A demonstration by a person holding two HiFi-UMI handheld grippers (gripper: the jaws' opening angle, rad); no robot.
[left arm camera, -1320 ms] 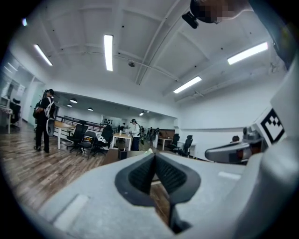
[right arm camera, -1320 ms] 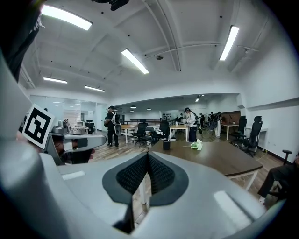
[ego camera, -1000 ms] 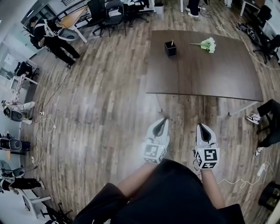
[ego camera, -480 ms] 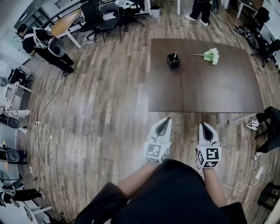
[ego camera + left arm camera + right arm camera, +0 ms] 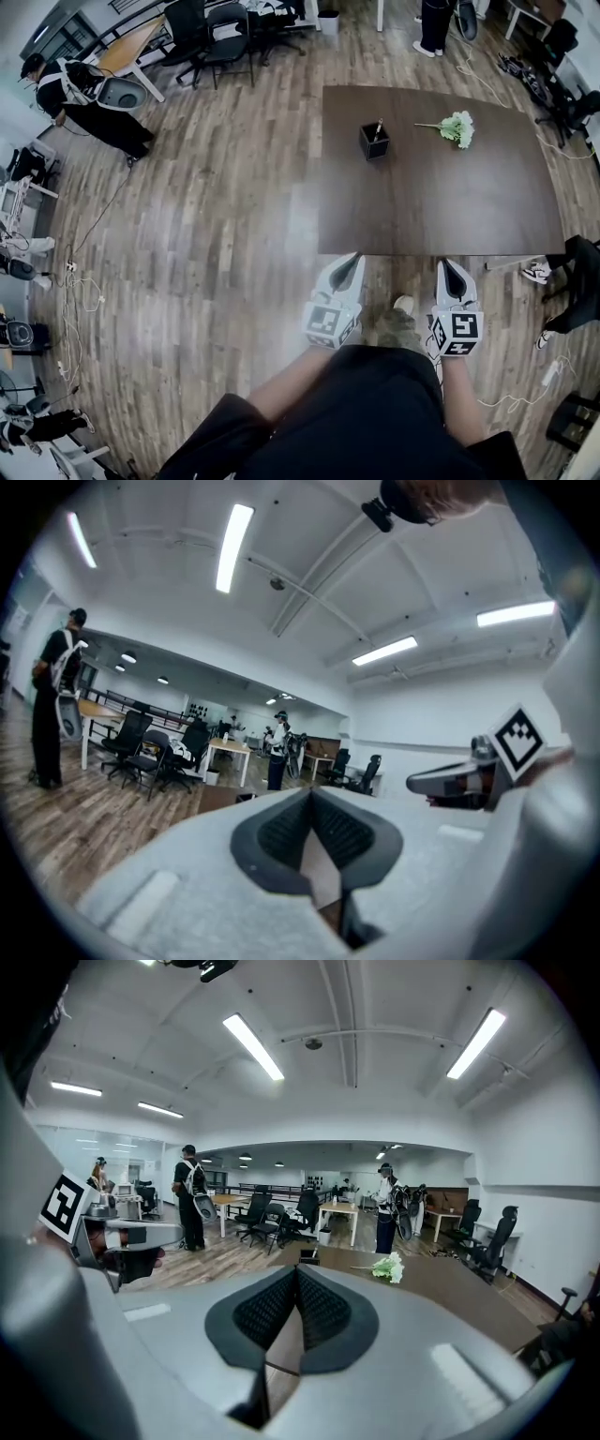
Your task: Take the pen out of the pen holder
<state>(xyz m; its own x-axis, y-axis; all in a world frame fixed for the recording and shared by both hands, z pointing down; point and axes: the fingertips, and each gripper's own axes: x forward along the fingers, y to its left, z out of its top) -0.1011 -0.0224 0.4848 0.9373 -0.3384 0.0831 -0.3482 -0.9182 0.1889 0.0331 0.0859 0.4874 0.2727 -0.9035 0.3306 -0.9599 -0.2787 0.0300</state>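
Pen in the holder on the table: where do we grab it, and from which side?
Grip the pen by its upper end, the only part showing above the holder rim; the walls cover the rest. Come from above, jaws across the shaft, and lift along its slight lean. The left gripper and right gripper are shut, so open one first.

Dark brown counter [image 5: 431,206] at upper right, black pen holder [image 5: 374,142], pale green-white flowers [image 5: 457,128] — grey-brown plank floor [image 5: 216,234] all around. Left claw [image 5: 349,262] and right claw [image 5: 454,268] — pale grey, black-and-white square markers.
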